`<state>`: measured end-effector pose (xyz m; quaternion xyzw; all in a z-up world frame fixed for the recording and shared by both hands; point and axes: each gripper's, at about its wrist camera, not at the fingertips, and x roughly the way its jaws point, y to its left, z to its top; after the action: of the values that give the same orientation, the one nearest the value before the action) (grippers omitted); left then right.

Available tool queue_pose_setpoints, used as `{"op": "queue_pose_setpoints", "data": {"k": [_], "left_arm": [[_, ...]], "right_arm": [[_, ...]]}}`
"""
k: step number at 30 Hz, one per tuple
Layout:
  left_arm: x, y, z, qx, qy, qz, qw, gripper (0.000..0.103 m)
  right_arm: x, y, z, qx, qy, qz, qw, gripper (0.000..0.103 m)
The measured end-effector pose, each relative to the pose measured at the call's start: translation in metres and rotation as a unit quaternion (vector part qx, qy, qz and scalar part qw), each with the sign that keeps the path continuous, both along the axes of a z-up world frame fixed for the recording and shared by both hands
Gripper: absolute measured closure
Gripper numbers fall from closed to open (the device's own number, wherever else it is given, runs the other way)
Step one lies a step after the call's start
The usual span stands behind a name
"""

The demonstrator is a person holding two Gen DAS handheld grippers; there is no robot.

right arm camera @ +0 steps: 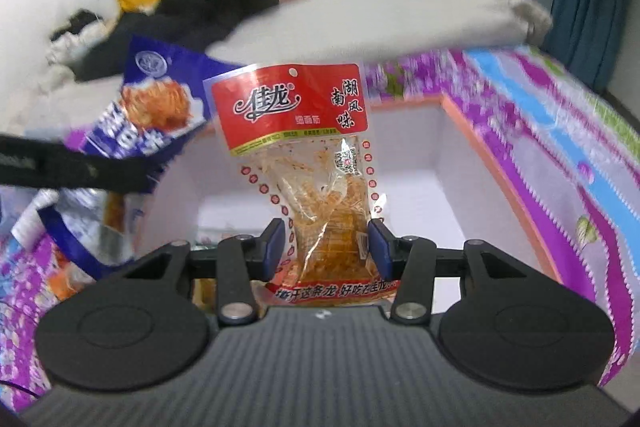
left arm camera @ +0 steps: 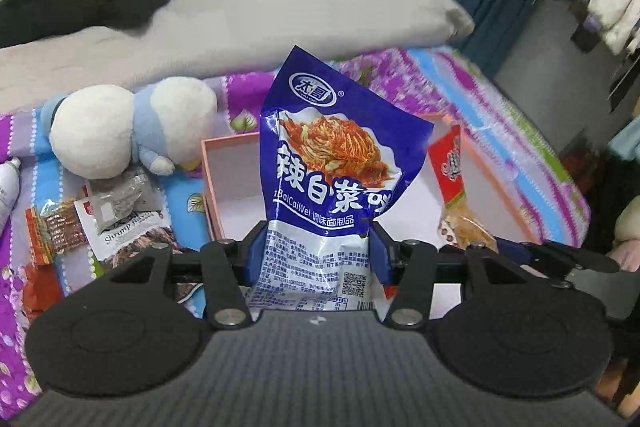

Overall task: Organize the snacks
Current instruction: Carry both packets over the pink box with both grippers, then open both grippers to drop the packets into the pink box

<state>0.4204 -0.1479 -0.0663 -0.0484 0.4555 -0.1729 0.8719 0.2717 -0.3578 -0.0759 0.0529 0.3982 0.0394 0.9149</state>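
We hold the blue foil kimchi-flavour snack packet (left arm camera: 320, 163) upright in the left gripper (left arm camera: 318, 253), jaws clamped on its lower edge, over the pink-rimmed white cardboard box (left arm camera: 230, 183) on the bed. The right gripper (right arm camera: 327, 247) has its jaws clamped on the clear, red-topped snack packet (right arm camera: 304, 147), above the box's right half. Both look light, limp and slippery; gripping near a sealed edge seems safest.

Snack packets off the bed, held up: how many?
2: blue kimchi-flavour packet in the left hand-held gripper, red-topped packet in the right hand-held gripper.
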Motion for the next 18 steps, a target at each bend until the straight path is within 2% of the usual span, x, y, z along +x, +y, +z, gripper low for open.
{"op": "queue_pose_setpoints", "data": {"k": [4,9,12,13,14,18], "left_arm": [[0.012,-0.002,-0.015,-0.004,0.038,-0.009,0.9992,0.046],[0.022,-0.008,-0.018,0.010,0.043,-0.016,0.9989,0.046],[0.025,-0.009,-0.019,0.007,0.052,-0.019,0.9984,0.041],[0.024,-0.009,-0.018,0.008,0.057,-0.022,0.9981,0.034],[0.023,-0.009,-0.019,0.009,0.058,-0.023,0.9980,0.032],[0.020,-0.003,-0.016,0.001,0.048,-0.021,0.9986,0.030]], "right_arm": [[0.011,-0.003,-0.007,-0.020,0.018,-0.008,1.000,0.054],[0.020,-0.008,-0.011,-0.021,0.036,-0.011,0.999,0.053],[0.021,-0.010,-0.012,-0.014,0.041,-0.007,0.999,0.041],[0.022,-0.012,-0.012,-0.007,0.042,-0.007,0.999,0.030],[0.022,-0.012,-0.012,-0.005,0.040,-0.007,0.999,0.024],[0.023,-0.010,-0.013,-0.012,0.036,-0.007,0.999,0.024]]}}
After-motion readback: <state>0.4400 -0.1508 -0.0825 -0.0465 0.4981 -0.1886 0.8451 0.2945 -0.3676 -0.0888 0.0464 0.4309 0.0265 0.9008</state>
